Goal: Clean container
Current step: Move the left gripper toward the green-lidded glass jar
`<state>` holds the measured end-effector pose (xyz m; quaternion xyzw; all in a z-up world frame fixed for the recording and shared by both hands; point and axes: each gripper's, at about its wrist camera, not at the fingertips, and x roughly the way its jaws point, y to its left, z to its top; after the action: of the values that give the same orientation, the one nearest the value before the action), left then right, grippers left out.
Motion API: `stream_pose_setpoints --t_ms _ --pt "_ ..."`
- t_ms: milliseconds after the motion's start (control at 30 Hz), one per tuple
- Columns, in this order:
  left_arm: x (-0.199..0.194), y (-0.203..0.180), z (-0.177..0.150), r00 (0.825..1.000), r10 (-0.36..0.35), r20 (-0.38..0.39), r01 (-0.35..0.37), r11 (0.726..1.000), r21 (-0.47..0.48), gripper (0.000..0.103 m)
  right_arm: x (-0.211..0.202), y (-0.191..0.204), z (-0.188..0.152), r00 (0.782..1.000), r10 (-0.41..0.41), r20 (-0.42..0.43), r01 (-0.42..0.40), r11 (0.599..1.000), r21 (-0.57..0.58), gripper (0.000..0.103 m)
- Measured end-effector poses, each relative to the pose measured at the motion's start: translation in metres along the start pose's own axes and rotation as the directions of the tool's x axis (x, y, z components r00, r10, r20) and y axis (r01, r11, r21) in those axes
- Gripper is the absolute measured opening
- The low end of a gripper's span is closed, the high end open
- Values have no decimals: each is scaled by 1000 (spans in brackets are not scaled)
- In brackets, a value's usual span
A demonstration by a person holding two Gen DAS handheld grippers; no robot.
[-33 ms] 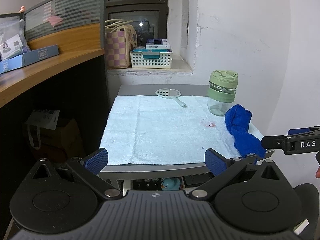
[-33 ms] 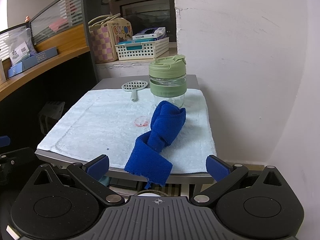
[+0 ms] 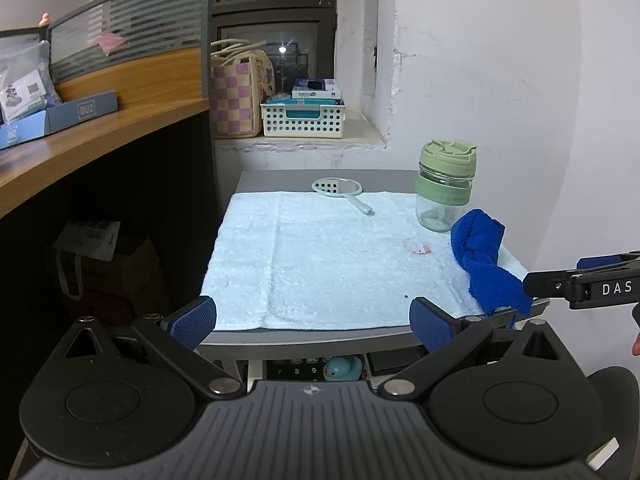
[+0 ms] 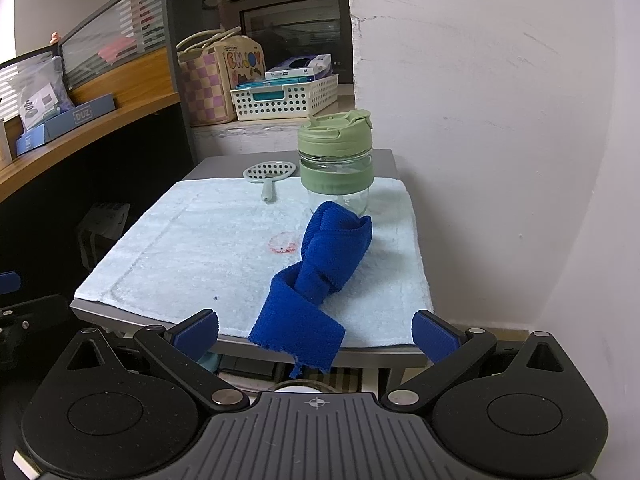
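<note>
One jar (image 4: 335,166), one blue cloth (image 4: 320,268), one slotted scoop (image 4: 269,174), one pale towel (image 4: 192,248), all on one small grey table (image 4: 384,160). Two grippers in play.

Jar: clear glass body, sage-green lid with a flip spout, matching green band around the middle. Upright at the far right of the towel, close to the white wall. Little or nothing visible inside. Lid on.

Blue cloth: twisted into a loose rope, far end just in front of the jar, near end draped over the table's front edge. Contact with the glass not clear. Small pinkish ring stain (image 4: 282,244) on the towel just left of the cloth.

Scoop: at the towel's far edge, left of the jar, handle toward the camera.

Left gripper (image 3: 312,320): fingers spread wide, nothing between them, short of the table's front edge. Right gripper (image 4: 316,332): fingers likewise spread wide, empty, the cloth's hanging end between them but untouched.
</note>
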<state>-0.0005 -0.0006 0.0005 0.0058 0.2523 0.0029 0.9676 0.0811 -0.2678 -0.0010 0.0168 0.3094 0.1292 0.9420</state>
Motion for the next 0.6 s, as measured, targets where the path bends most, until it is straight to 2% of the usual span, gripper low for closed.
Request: stream_pose_setpoints --t_ms 600 --pt "-2 -4 2 1000 9 8 -9 1000 7 103 -2 -2 -1 1000 -1 16 1 1000 -1 103"
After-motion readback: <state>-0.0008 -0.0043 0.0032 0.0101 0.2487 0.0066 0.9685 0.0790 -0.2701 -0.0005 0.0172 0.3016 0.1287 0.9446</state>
